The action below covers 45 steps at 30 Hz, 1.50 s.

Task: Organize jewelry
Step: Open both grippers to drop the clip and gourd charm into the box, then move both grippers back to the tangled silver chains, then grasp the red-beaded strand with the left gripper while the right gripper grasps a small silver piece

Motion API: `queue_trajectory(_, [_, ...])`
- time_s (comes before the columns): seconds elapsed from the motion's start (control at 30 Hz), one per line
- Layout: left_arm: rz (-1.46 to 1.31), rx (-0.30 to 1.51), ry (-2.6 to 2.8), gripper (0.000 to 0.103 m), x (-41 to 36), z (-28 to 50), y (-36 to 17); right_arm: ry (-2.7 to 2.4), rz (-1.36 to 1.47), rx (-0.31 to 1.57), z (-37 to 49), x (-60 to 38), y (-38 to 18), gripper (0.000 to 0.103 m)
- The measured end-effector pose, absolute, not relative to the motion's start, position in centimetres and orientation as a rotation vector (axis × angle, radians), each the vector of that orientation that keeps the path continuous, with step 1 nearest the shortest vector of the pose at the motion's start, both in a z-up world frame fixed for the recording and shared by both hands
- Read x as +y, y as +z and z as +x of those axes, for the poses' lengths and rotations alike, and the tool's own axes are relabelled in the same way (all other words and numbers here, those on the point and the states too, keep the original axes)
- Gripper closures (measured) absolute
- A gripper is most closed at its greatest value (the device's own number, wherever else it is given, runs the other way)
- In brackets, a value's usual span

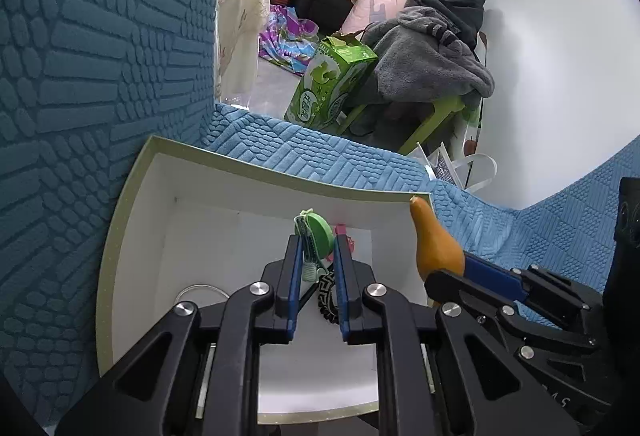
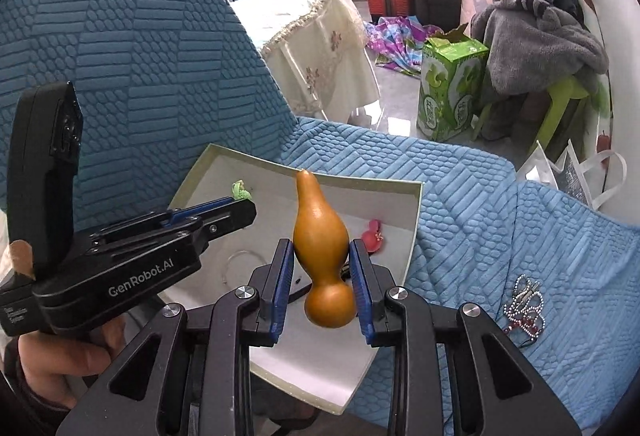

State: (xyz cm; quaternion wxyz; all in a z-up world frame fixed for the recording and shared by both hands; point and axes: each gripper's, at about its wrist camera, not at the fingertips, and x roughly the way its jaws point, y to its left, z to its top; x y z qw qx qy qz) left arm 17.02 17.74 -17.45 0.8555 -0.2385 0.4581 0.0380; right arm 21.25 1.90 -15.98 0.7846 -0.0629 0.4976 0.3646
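The right gripper is clamped on a brown gourd, neck pointing beyond its jaws, above the white box. The left gripper pinches a green clip over the same box. A bead chain lies right of the jaws on the blue cover.

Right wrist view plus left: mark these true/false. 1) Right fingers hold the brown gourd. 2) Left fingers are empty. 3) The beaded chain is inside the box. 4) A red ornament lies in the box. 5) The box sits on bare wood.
1) True: the right gripper has its fingers closed on the brown gourd-shaped ornament.
2) False: the left gripper is shut on a green comb-like hair clip.
3) False: the silver beaded chain lies on the blue textured sofa cover, outside the box.
4) True: a small red ornament lies in the shallow white cardboard box.
5) False: it rests on the blue cover.
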Motion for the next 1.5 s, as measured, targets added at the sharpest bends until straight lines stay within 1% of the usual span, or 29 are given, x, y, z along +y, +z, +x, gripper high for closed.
queue_trajectory(0.2, [-0.484, 0.949, 0.102, 0.087, 17.7, 16.9, -16.9, 0.804, -0.128, 1.082, 21.4, 1.6, -15.9, 0.075])
queue_trajectory(0.23, [-0.477, 0.949, 0.112, 0.084, 17.7, 16.9, -16.8, 0.808, -0.125, 1.079, 21.4, 1.4, -15.7, 0.071])
queue_trajectory(0.27, [-0.47, 0.953, 0.123, 0.073, 17.6, 16.8, -16.7, 0.809, -0.122, 1.075, 21.4, 1.2, -15.5, 0.069])
queue_trajectory(0.3, [-0.467, 0.949, 0.122, 0.066, 17.6, 16.8, -16.6, 0.808, -0.119, 1.07, 21.4, 1.1, -15.4, 0.068])
queue_trajectory(0.33, [-0.465, 0.934, 0.113, 0.056, 17.5, 16.7, -16.3, 0.806, -0.118, 1.063, 21.5, 0.9, -15.1, 0.068])
queue_trajectory(0.43, [-0.46, 0.881, 0.094, 0.047, 17.0, 16.5, -15.0, 0.825, -0.109, 1.012, 21.2, -0.1, -13.7, 0.068])
queue_trajectory(0.63, [-0.443, 0.772, 0.077, 0.042, 15.1, 15.9, -12.1, 0.807, -0.096, 0.851, 20.7, -3.9, -9.4, 0.068])
queue_trajectory(0.8, [-0.423, 0.695, 0.008, 0.042, 12.0, 15.7, -10.3, 0.744, -0.089, 0.774, 21.1, -7.9, -7.4, 0.068])
queue_trajectory(0.97, [-0.422, 0.687, -0.096, 0.042, 8.1, 16.2, -10.6, 0.648, -0.089, 0.752, 22.0, -12.9, -8.0, 0.07])
queue_trajectory(1.03, [-0.409, 0.701, -0.128, 0.043, 6.4, 16.7, -10.9, 0.616, -0.081, 0.768, 22.5, -14.8, -9.0, 0.077])
queue_trajectory(1.1, [-0.381, 0.722, -0.155, 0.046, 4.2, 17.2, -11.6, 0.593, -0.066, 0.792, 23.0, -16.6, -10.4, 0.079])
queue_trajectory(1.17, [-0.379, 0.749, -0.185, 0.055, 2.5, 17.7, -12.4, 0.572, -0.059, 0.813, 23.4, -18.0, -11.9, 0.082])
queue_trajectory(1.23, [-0.386, 0.785, -0.237, 0.061, 0.9, 18.0, -13.6, 0.551, -0.041, 0.841, 23.9, -19.4, -13.6, 0.083])
queue_trajectory(1.3, [-0.364, 0.822, -0.265, 0.064, -1.1, 18.4, -15.3, 0.546, -0.023, 0.864, 24.2, -20.1, -14.9, 0.084])
queue_trajectory(1.37, [-0.341, 0.857, -0.275, 0.071, -2.5, 18.8, -16.8, 0.557, -0.002, 0.894, 24.9, -20.3, -16.5, 0.085])
queue_trajectory(1.43, [-0.334, 0.9, -0.28, 0.073, -3.8, 19.4, -18.5, 0.565, 0.008, 0.926, 25.5, -20.1, -18.0, 0.087])
queue_trajectory(1.5, [-0.335, 0.936, -0.277, 0.074, -4.6, 20.1, -20.4, 0.567, 0.024, 0.959, 26.4, -20.3, -19.1, 0.089])
